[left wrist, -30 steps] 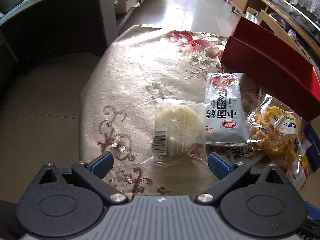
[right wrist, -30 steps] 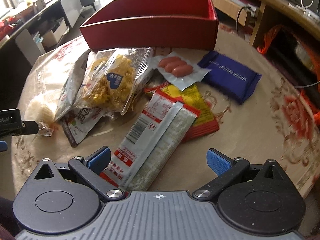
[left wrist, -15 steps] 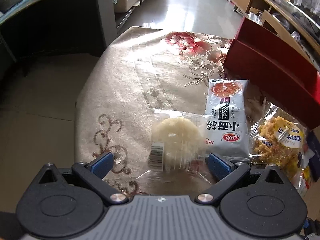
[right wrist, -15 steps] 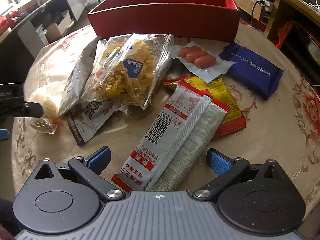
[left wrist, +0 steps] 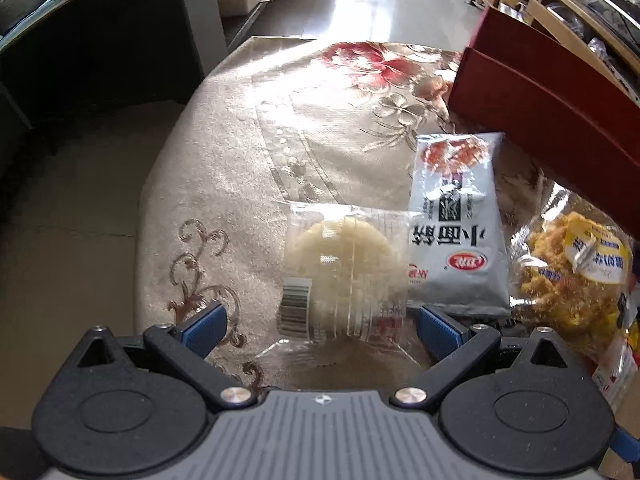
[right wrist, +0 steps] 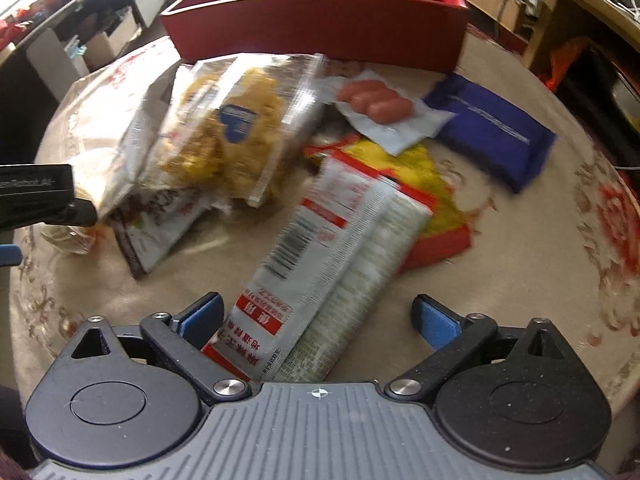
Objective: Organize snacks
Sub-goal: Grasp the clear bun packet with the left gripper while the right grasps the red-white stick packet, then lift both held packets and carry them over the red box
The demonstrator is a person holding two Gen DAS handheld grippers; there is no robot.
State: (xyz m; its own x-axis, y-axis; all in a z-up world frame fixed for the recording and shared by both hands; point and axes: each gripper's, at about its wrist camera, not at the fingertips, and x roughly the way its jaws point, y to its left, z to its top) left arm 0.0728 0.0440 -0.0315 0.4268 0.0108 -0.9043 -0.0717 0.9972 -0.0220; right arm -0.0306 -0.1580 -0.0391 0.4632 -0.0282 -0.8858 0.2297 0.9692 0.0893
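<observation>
Clear-wrapped rice cracker (left wrist: pixel 344 272) lies on the worktop (left wrist: pixel 240 168) between our left gripper's (left wrist: pixel 320 326) spread fingers, ungrasped. Our right gripper (right wrist: pixel 318 322) likewise gapes around the end of a long white packet (right wrist: pixel 320 264), near the red box (right wrist: pixel 316 24).

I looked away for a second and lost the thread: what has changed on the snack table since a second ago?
The left gripper has closed in on the clear-wrapped rice cracker, which now sits between its open fingers, not yet gripped. The right gripper has advanced over the long white and red packet, fingers open around its near end. The snacks and the red box lie where they were.
</observation>
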